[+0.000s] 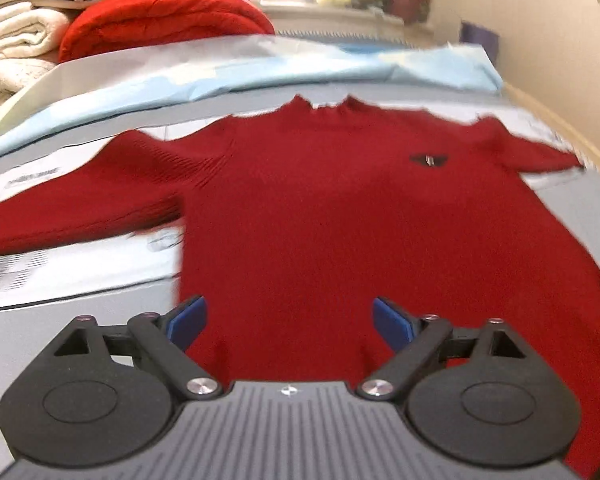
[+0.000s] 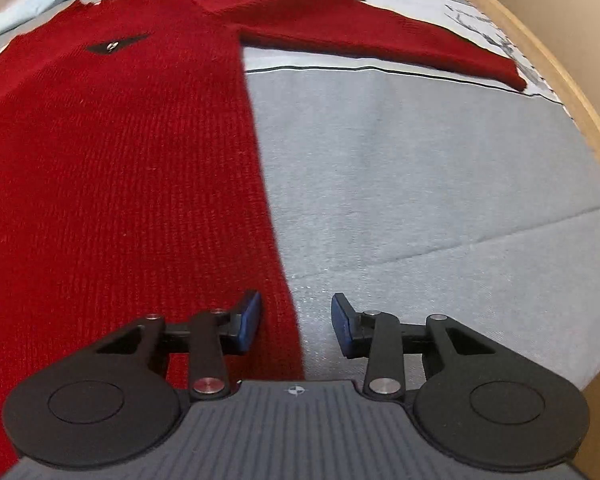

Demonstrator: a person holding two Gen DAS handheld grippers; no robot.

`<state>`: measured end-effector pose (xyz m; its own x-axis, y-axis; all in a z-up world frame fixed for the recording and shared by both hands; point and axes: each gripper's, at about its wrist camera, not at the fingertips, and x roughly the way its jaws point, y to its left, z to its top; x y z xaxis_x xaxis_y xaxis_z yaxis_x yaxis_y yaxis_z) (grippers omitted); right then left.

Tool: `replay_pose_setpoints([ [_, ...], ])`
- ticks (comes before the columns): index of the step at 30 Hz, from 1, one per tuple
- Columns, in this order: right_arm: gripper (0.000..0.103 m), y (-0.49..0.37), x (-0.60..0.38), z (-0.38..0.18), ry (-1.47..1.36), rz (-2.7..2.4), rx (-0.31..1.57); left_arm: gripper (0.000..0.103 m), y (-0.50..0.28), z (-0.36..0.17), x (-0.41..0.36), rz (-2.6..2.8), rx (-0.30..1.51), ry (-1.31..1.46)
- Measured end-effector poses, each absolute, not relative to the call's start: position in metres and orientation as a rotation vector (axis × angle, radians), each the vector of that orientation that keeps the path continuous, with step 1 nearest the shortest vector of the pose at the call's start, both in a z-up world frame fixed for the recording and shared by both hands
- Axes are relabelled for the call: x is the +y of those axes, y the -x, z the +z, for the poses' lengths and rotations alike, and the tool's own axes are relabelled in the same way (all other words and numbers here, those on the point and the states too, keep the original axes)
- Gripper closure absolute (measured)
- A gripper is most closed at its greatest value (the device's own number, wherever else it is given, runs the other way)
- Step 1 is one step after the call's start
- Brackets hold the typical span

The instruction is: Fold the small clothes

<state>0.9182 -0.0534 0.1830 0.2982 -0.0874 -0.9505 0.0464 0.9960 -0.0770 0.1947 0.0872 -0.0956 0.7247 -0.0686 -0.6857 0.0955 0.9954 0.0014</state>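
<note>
surface: grey sheet (image 2: pixel 420 168), red sweater (image 1: pixel 340 208) flat | room: beige wall (image 1: pixel 540 20) | both fingers spread, holding nothing

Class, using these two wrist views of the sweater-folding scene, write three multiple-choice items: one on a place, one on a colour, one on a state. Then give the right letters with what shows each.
1. Where does the small dark badge sit on the sweater?
A. on the chest below the collar
B. on a cuff
C. at the bottom hem

2. What colour are the gripper pads?
A. yellow
B. blue
C. white

3. How does the sweater lie?
A. rolled into a ball
B. folded in half
C. spread flat, sleeves out to the sides

Key:
1 A: the badge lies on the chest of the sweater, just below the collar.
2 B: the pads of the right gripper and of the left gripper are blue.
3 C: the body lies flat on the grey cover, with a sleeve stretched sideways.
</note>
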Motion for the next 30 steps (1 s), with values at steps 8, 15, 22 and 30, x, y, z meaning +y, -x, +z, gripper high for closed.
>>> replay_pose_setpoints([
  [8, 0.063, -0.911, -0.032, 0.216, 0.06, -0.076, 1.162, 0.0, -0.224, -0.165, 0.06, 0.12, 0.676, 0.027],
  [15, 0.063, -0.924, -0.01, 0.239, -0.014, -0.026, 1.102, 0.0, -0.209, -0.168, 0.055, 0.137, 0.652, 0.012],
  [22, 0.062, -0.933, 0.002, 0.291, -0.064, 0.06, 0.902, 0.0, -0.201, -0.168, 0.057, 0.131, 0.652, 0.025],
  [30, 0.044, -0.887, -0.007, 0.37, -0.008, 0.008, 0.489, 0.0, -0.201, -0.169, 0.059, 0.13, 0.652, 0.027],
])
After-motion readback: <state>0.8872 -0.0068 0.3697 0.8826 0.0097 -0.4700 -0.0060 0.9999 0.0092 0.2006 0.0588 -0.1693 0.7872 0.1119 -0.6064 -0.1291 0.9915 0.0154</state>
